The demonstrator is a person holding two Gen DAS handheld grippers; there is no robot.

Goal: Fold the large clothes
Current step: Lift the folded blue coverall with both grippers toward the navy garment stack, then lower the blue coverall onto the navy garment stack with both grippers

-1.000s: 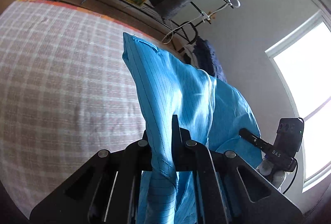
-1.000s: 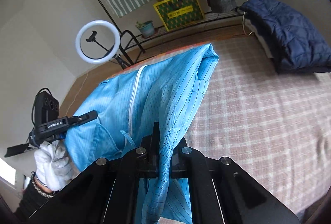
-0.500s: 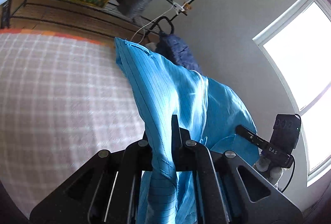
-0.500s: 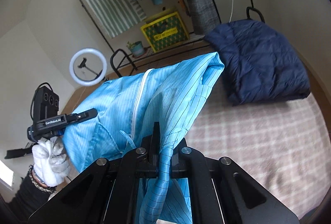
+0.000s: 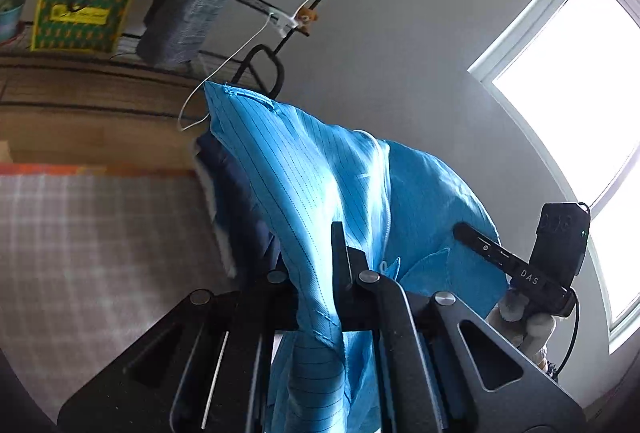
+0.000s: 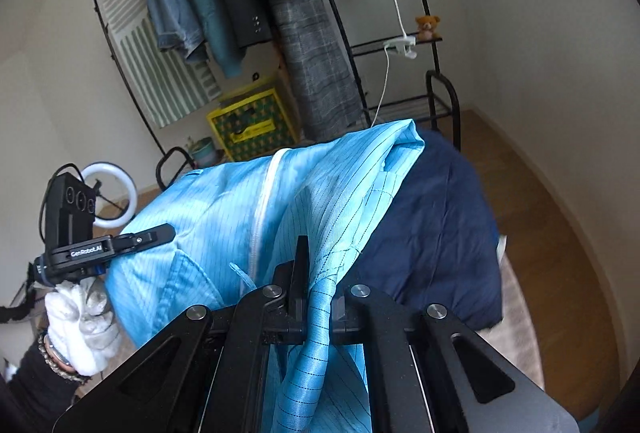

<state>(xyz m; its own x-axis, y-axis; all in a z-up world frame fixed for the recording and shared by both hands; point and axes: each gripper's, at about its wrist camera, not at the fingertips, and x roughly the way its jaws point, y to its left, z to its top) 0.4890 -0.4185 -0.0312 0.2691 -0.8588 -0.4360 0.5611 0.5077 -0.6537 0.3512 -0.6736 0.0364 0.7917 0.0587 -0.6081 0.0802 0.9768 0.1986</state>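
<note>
I'm looking across a bedroom with a pale wall, a bright window [image 5: 580, 105] and a bed under a checked cover [image 5: 100, 253]. The blue striped garment [image 6: 320, 193] hangs in the air between my two grippers, lifted clear of the bed, its white zip running down the middle. My left gripper [image 5: 320, 297] has its fingers clenched on a bunched edge of the cloth, which spills down between them. My right gripper [image 6: 318, 309] is likewise clamped on a twisted strip of the same garment. In the right wrist view the person's white-gloved left hand [image 6: 80, 321] grips its handle beside the fabric. Just behind the garment a navy quilted jacket [image 6: 440, 233] lies on the bed. Beyond that stands a black clothes rack [image 6: 400, 45] with hanging coats, a yellow crate [image 6: 252, 125] and a ring light [image 6: 112, 197].
</note>
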